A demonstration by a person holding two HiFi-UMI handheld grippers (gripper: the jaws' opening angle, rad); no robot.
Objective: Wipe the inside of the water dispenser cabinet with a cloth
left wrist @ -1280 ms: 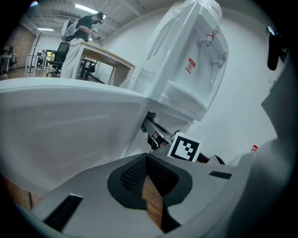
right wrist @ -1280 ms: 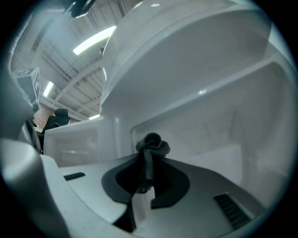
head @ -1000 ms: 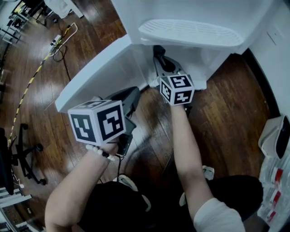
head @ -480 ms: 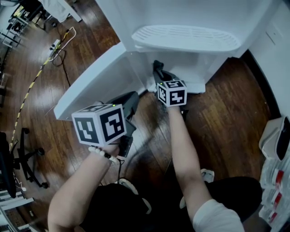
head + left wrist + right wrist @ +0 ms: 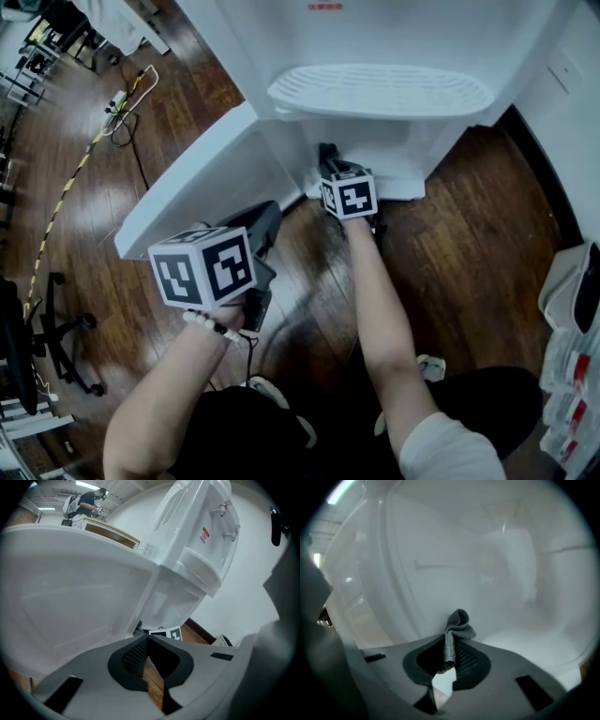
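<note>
Cloth (image 5: 456, 632) pinched in the right gripper (image 5: 449, 656), now further inside the water dispenser cabinet (image 5: 497, 569).

Over the last second the right gripper's marker cube (image 5: 349, 195) has slid forward beneath the drip tray (image 5: 380, 89), so its jaws sit further into the low opening; I judge the wipe to be starting or just under way. The right gripper view alone shows the dark grey cloth, a folded tuft clamped between closed jaws and standing up against the white inner walls, though contact with a wall cannot be told. The head view hides both cloth and jaws under the tray, but shows the open cabinet door (image 5: 202, 173) swung left. The left gripper (image 5: 151, 663) hangs back by that door, jaws drawn together at the tips on nothing, with wooden floor (image 5: 157, 686) showing through the gap.
</note>
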